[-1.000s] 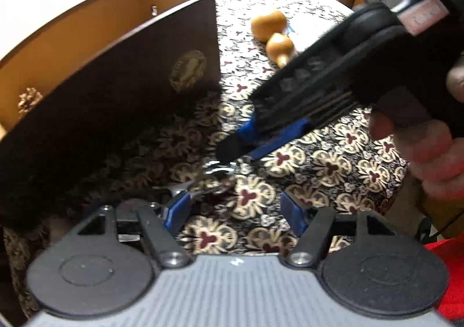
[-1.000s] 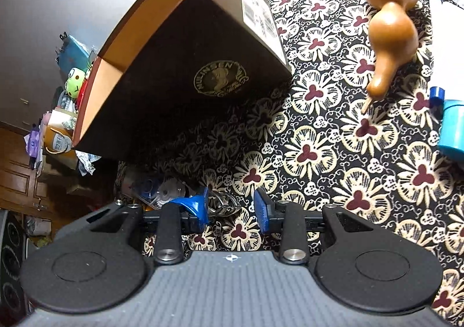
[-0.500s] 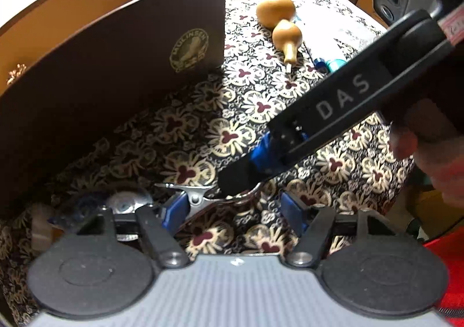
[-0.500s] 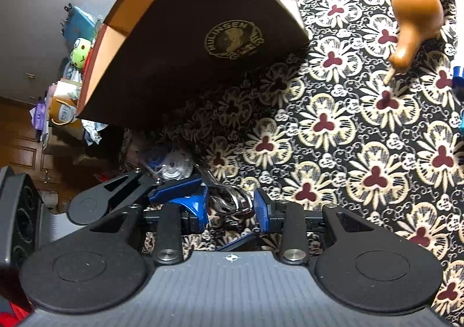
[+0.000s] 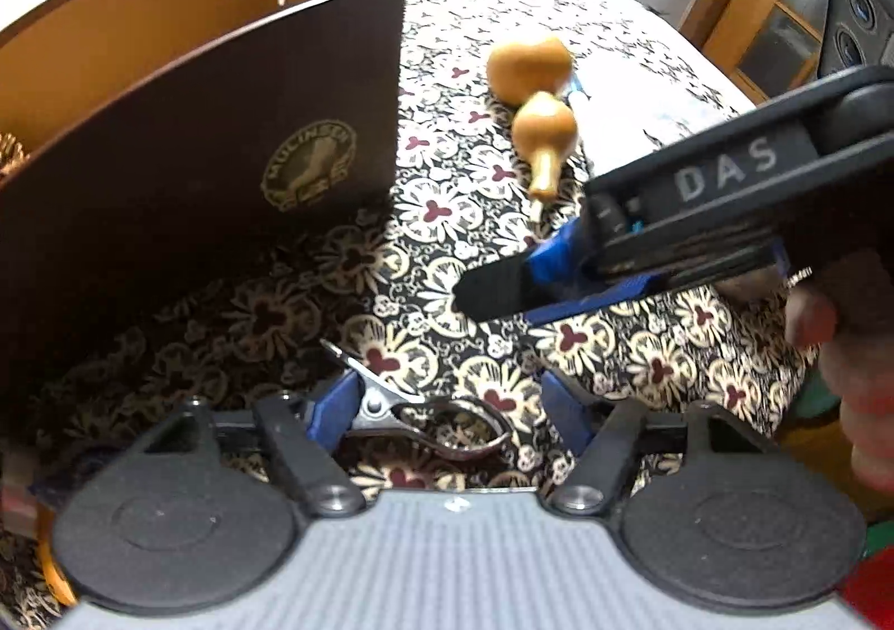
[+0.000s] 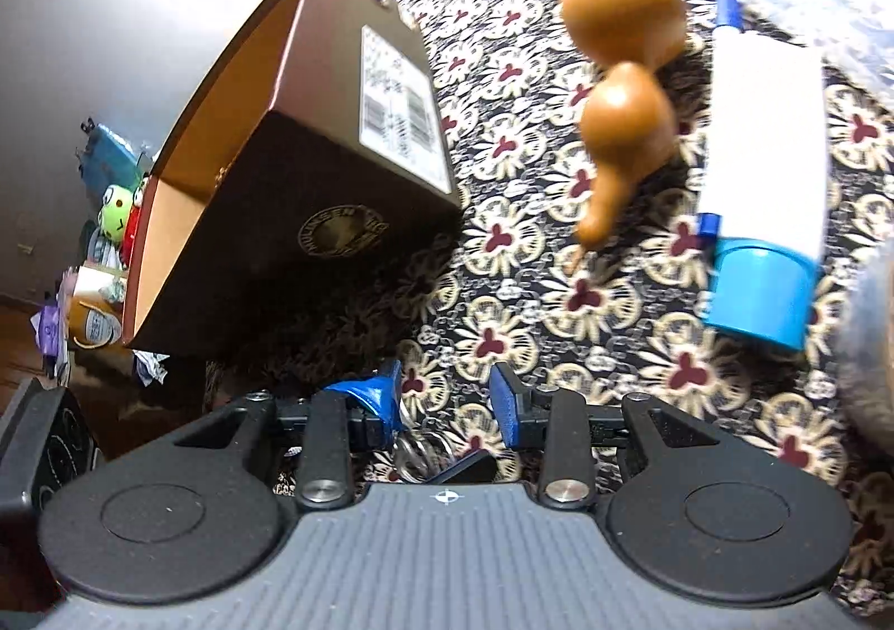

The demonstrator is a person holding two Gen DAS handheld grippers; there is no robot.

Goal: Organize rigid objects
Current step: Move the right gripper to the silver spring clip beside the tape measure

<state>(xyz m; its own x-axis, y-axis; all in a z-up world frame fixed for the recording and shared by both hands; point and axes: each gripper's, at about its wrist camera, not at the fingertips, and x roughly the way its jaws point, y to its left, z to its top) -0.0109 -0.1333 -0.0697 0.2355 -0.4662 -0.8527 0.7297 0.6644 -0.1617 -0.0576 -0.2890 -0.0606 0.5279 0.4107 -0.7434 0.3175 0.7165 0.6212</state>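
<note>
On the left stands the open brown box (image 5: 212,171) on the flowered tabletop (image 5: 642,350); something like a pine cone shows at its inner left edge, too cut off to be sure. Beside the box's near corner lies the metal clip (image 5: 413,412), the thing now being handled. The left hand-held gripper (image 5: 450,409) has its fingers apart, one on each side of the clip; the left finger appears to touch the clip's flat handle, the right one stands clear of its looped end. Half a second ago the right hand-held gripper (image 5: 491,294) had its tip down over the clip. Now it has lifted away and hangs above the cloth, well off the clip, its fingers a little apart and empty in its own view. So the clip has passed to the left side alone, which reads as a handover: the left needs only to close and carry it into the box.

Further right, the gourd (image 5: 539,104) and the white tube with a blue cap (image 6: 765,166) lie untouched, not yet sorted.
</note>
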